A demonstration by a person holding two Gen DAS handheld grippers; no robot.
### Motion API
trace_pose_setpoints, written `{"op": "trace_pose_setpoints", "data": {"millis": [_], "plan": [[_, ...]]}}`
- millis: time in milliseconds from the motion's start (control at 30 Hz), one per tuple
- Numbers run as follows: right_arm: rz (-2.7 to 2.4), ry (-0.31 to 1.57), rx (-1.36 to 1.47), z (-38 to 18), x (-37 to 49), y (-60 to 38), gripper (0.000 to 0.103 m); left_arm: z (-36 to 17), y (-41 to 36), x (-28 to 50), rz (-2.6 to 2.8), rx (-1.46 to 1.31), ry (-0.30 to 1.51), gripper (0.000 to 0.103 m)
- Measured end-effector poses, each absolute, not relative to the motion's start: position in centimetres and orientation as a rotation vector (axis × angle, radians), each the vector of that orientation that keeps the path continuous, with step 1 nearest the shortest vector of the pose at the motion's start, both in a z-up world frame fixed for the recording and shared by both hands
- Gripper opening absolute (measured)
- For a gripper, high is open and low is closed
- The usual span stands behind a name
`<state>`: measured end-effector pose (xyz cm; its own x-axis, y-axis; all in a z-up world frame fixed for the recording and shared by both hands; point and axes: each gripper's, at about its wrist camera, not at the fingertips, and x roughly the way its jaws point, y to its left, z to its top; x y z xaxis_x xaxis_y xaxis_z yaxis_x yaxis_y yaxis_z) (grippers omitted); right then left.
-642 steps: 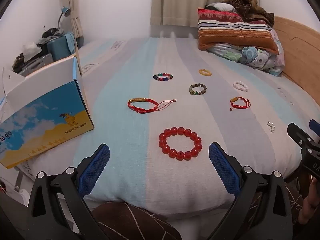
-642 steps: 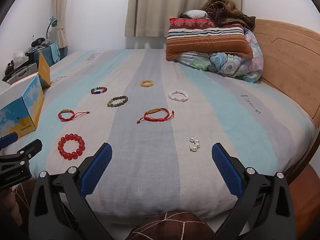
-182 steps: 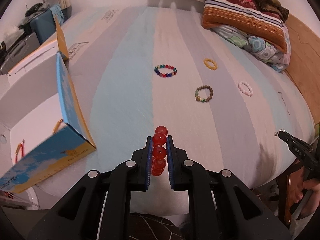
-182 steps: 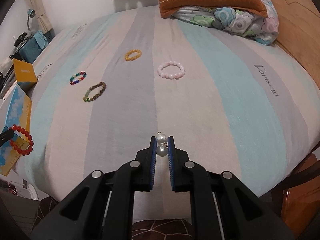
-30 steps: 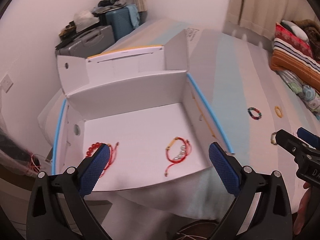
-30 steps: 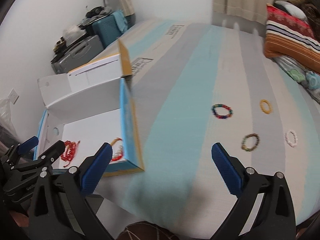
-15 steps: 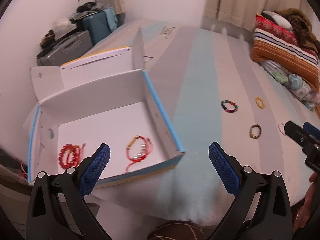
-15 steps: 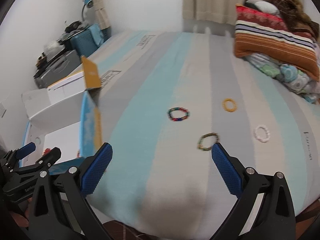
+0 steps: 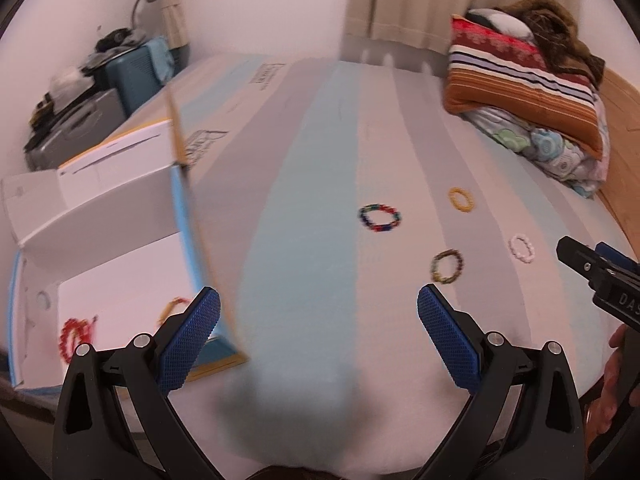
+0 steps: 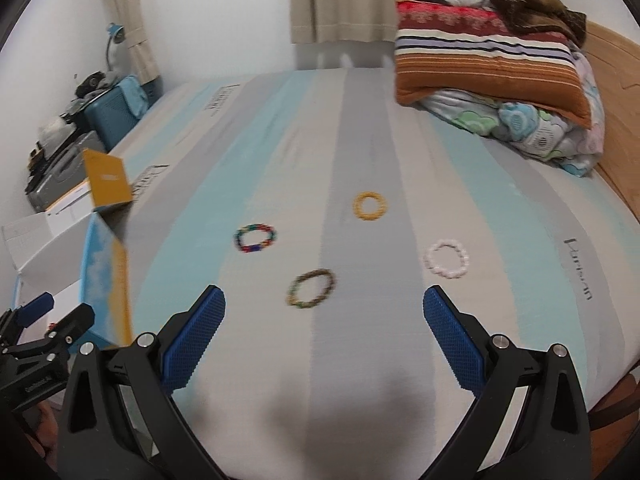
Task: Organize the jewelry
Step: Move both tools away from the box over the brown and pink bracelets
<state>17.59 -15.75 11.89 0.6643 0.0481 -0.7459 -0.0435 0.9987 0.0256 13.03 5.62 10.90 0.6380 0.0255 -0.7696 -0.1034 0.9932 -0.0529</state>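
With both my left gripper [image 9: 318, 340] and right gripper [image 10: 324, 338] spread wide and empty, the light, floppy olive bead bracelet [image 10: 311, 288] lay mid-frame, best pinched across one beaded side.

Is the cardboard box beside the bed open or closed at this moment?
Open. The box has its flaps raised, and its white floor shows in the left wrist view, with a red bracelet lying inside.
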Motion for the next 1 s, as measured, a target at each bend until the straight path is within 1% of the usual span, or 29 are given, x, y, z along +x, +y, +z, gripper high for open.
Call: {"op": "trace_pose_setpoints", "data": {"millis": [267, 467, 667, 1000], "plan": [[-0.016, 0.849, 0.011, 9.5, 20.1, -21.6, 0.095, 7.9, -0.4, 16.7, -0.055, -0.051, 0.896, 0.097], [-0.067, 0.874, 0.006, 6.6, 22.3, -25.4, 0.095, 5.0, -3.4, 19.6, -0.097, -0.033, 0.921, 0.097], [-0.089, 0.905, 0.038, 3.5, 25.1, -28.6, 0.095, 1.7, -5.4, 22.6, -0.116, 0.001, 0.945, 0.097], [-0.103, 0.969, 0.031, -1.6, 30.0, -30.6, 0.095, -3.3, -7.6, 26.7, -0.151, -0.006, 0.986, 0.097]]}}
